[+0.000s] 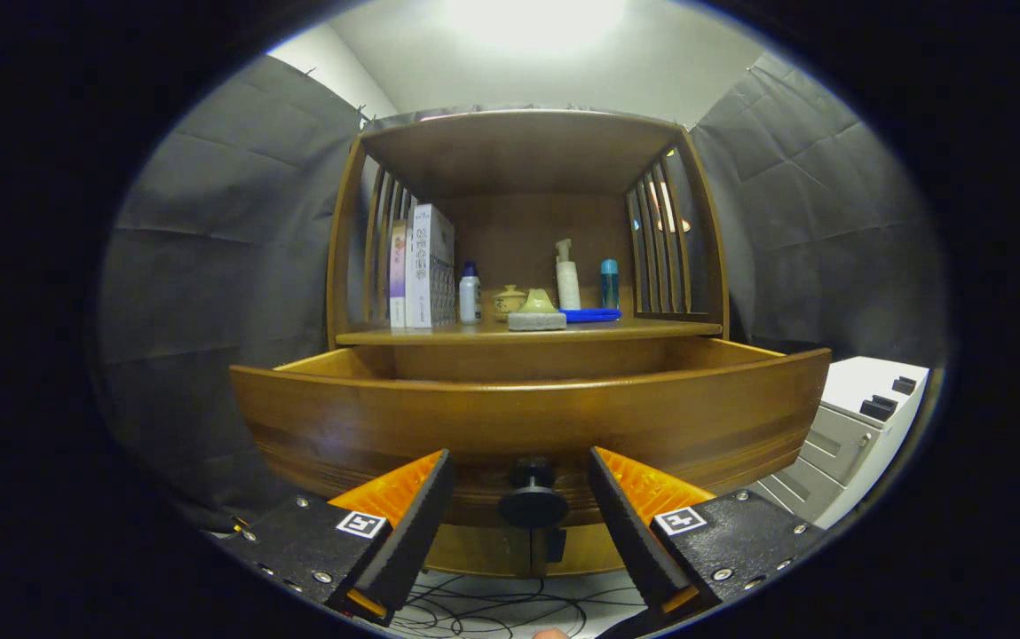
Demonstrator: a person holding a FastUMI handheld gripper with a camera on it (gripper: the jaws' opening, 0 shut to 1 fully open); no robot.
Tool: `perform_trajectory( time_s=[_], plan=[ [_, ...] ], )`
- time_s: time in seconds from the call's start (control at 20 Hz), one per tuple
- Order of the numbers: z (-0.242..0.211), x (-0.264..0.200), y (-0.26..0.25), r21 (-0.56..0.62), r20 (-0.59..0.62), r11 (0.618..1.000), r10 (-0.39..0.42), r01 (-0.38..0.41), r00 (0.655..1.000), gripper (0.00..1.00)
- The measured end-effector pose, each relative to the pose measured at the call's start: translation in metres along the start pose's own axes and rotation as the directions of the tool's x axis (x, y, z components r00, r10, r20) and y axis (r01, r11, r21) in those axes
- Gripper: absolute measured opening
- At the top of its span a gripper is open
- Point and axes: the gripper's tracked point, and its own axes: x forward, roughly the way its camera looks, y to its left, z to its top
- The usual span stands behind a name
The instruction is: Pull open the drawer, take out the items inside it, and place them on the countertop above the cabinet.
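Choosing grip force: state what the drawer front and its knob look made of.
Drawer front: wood, brown, glossy varnish; grain streaks and light sheen show. Knob: dark, smooth, round; metal or plastic, cannot tell. It sits between the open gripper's fingers, untouched.

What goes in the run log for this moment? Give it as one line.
stage: drawer pulled out | gripper: open, fingers either side of knob, not touching | drawer contents: hidden | countertop: books, bottles, small items
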Motion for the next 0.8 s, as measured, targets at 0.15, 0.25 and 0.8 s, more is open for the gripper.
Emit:
perform_trajectory(
  time_s=[0.15,0.25,0.8],
  plan=[
    [-0.008,0.006,0.000,-0.001,-0.016,1.000,-0.008,0.008,1.000,0.94],
    [-0.010,0.011,-0.001,-0.002,-0.019,1.000,-0.010,0.010,1.000,0.94],
    [-0.008,0.024,-0.001,0.025,-0.026,1.000,-0.012,0.012,1.000,0.95]
  ],
)
